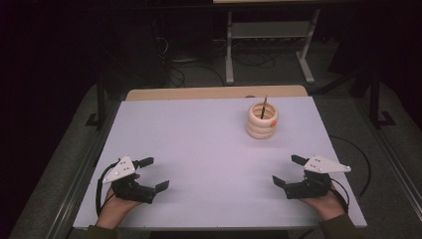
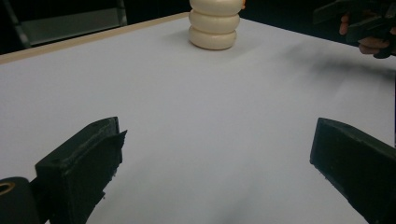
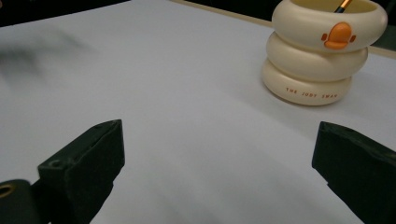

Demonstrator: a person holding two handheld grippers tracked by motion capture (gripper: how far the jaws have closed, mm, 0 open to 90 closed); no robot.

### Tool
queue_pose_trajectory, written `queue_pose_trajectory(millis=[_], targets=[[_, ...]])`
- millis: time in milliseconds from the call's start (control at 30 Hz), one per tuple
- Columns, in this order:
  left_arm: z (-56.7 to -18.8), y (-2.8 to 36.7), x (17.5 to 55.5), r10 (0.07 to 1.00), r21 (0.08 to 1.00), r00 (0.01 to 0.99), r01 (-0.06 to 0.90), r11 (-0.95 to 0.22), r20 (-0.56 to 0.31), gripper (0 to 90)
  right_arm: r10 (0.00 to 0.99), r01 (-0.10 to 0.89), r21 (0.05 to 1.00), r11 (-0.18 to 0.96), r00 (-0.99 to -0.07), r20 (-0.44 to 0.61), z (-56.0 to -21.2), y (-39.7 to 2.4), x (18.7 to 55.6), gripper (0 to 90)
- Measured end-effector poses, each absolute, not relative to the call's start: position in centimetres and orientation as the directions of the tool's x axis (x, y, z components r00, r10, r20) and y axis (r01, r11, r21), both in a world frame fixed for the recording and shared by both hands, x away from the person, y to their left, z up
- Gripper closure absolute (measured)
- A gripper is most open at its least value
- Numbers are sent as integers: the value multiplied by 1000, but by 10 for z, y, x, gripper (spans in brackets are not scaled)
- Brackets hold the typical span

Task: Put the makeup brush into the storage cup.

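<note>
Table [image 1: 209, 149] covered by a white sheet; a strip of bare wood is seen along the far edge; floor beyond is dark, with cables and the pale legs of a frame [image 1: 268, 45] at the back; room otherwise unlit.

Holder [image 1: 262, 121] is set on the sheet toward the far right: cream, three stacked rings, upright; an orange duck-bill mark and small orange lettering are seen on its side in the right gripper view [image 3: 324, 51]; a thin dark stick [image 1: 263, 106] with an orange tip is stood inside, leaning against the rim; the rest of the inside cannot be made out.

Left gripper [image 1: 155, 174] is held near the front left edge, low over the sheet, jaws spread wide, nothing between them; left hand [image 1: 117, 204] is seen beneath it.

Right gripper [image 1: 289, 170] is held near the front right edge, jaws likewise spread and empty; right hand [image 1: 326, 201] behind it; the holder is well apart from both.
</note>
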State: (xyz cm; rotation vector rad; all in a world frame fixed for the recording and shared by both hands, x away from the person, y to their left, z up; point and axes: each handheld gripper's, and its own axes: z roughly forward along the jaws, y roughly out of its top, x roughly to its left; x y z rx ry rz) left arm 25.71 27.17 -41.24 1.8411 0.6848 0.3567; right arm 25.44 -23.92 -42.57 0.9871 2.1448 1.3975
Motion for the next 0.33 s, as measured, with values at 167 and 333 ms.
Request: queue_pose_trajectory(millis=[167, 333], targets=[[-412, 272, 257, 609, 926, 789, 284, -247, -80, 19, 740, 346, 904, 250, -671, 52, -426, -240, 255, 19], [-412, 272, 257, 609, 926, 790, 282, -252, -75, 19, 738, 346, 903, 253, -673, 51, -426, -239, 254, 19]])
